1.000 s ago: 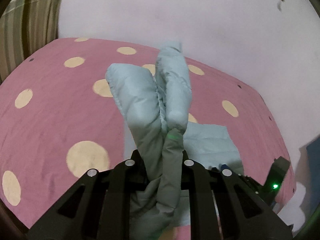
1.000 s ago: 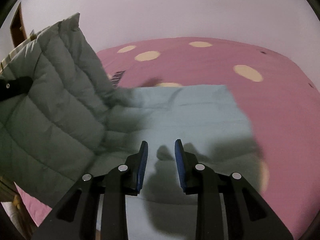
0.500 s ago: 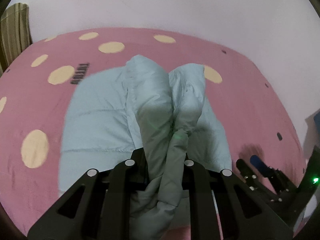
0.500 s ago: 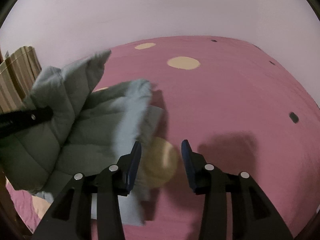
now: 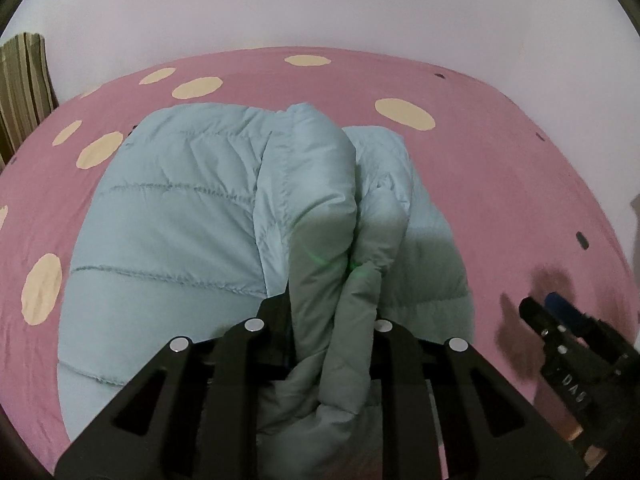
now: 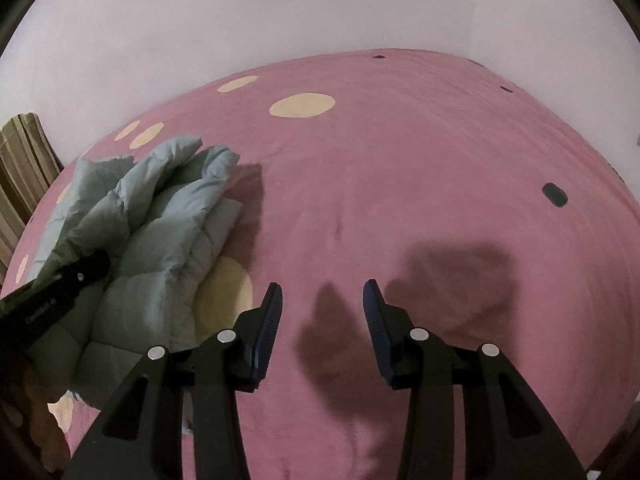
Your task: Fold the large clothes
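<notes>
A pale blue quilted puffer jacket [image 5: 180, 216] lies on the pink bed. My left gripper [image 5: 334, 304] is shut on a bunched fold of it, held low over the rest of the garment. In the right wrist view the jacket [image 6: 160, 240] sits at the left as a puffy folded heap, with the left gripper [image 6: 60, 292] clamped on it. My right gripper [image 6: 322, 312] is open and empty, its blue pads over bare pink sheet to the right of the jacket. It also shows at the right edge of the left wrist view [image 5: 560, 332].
The bed has a pink sheet [image 6: 420, 184] with cream dots and a few small dark dots. A plain white wall stands behind. A striped brown cushion or chair back [image 5: 24, 80] is at the far left edge.
My left gripper has carried the held fold down over the spread jacket. My right gripper has moved off the jacket to the right, over bare sheet, and has opened wider.
</notes>
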